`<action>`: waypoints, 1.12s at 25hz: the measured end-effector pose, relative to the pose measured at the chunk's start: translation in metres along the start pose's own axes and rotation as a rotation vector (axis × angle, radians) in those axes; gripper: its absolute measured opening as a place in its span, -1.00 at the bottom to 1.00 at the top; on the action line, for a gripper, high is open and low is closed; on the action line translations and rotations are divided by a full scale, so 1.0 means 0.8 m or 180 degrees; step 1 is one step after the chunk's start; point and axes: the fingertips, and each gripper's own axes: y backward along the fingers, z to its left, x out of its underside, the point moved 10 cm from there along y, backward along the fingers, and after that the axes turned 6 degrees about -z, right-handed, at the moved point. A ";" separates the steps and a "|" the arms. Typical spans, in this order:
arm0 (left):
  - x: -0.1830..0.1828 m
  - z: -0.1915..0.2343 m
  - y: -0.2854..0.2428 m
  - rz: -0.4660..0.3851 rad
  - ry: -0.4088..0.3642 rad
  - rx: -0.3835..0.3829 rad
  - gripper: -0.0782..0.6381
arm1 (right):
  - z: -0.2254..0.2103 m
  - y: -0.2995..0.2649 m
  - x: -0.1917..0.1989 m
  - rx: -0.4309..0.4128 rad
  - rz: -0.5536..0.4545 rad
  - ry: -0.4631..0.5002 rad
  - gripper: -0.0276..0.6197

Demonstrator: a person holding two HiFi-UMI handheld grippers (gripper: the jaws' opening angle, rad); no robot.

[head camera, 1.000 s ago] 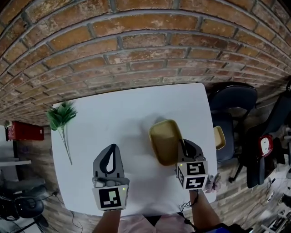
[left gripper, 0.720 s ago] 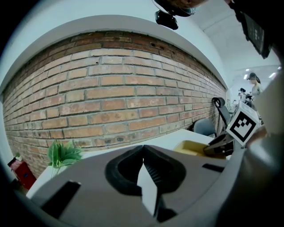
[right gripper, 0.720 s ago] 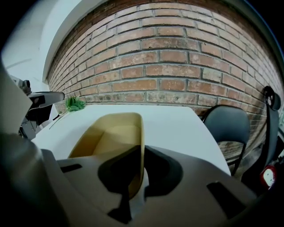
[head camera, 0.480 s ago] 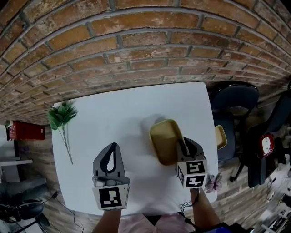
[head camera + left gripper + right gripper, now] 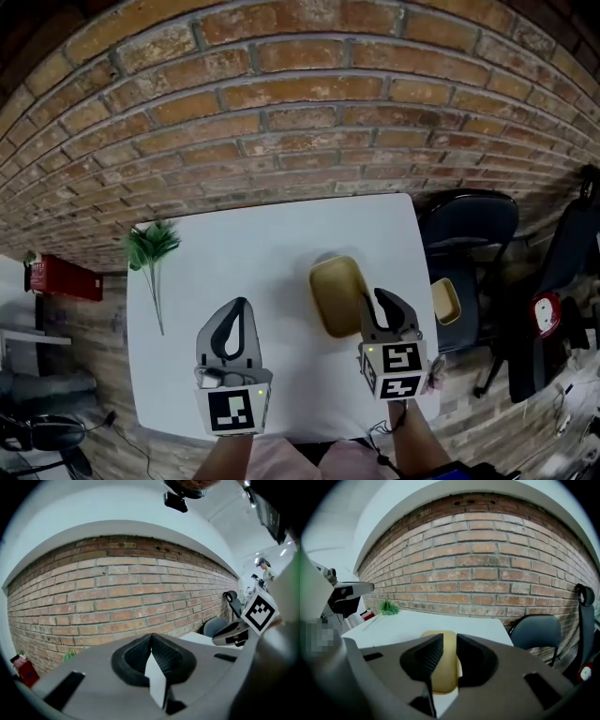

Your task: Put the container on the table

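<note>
yellow container (image 5: 336, 291) on white table (image 5: 262, 253); right tongs (image 5: 372, 297) just opened, nothing between; left tongs (image 5: 241, 303) pressed together.

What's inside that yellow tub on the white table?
Nothing visible: the yellow tub looks bare inside from the head view. Its near right corner is covered by the right gripper, whose jaws have just been opening, gripping nothing, so that bit cannot be checked.
</note>
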 end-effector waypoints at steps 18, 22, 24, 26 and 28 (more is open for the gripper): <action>-0.145 -0.001 0.078 -0.0881 -0.0189 -0.0222 -0.75 | 0.054 0.141 -0.153 -0.0342 -0.1388 0.0433 -0.91; -0.160 -0.004 0.082 -0.1003 -0.0090 -0.0221 -0.75 | 0.057 0.152 -0.168 -0.0347 -0.1521 0.0513 -0.92; -0.163 -0.005 0.083 -0.1040 -0.0108 -0.0205 -0.75 | 0.057 0.155 -0.173 -0.0335 -0.1547 0.0533 -0.92; -0.164 -0.008 0.083 -0.1051 -0.0124 -0.0188 -0.75 | 0.055 0.158 -0.174 -0.0316 -0.1559 0.0523 -0.92; -0.163 -0.011 0.082 -0.1042 -0.0111 -0.0182 -0.75 | 0.053 0.158 -0.174 -0.0302 -0.1561 0.0516 -0.92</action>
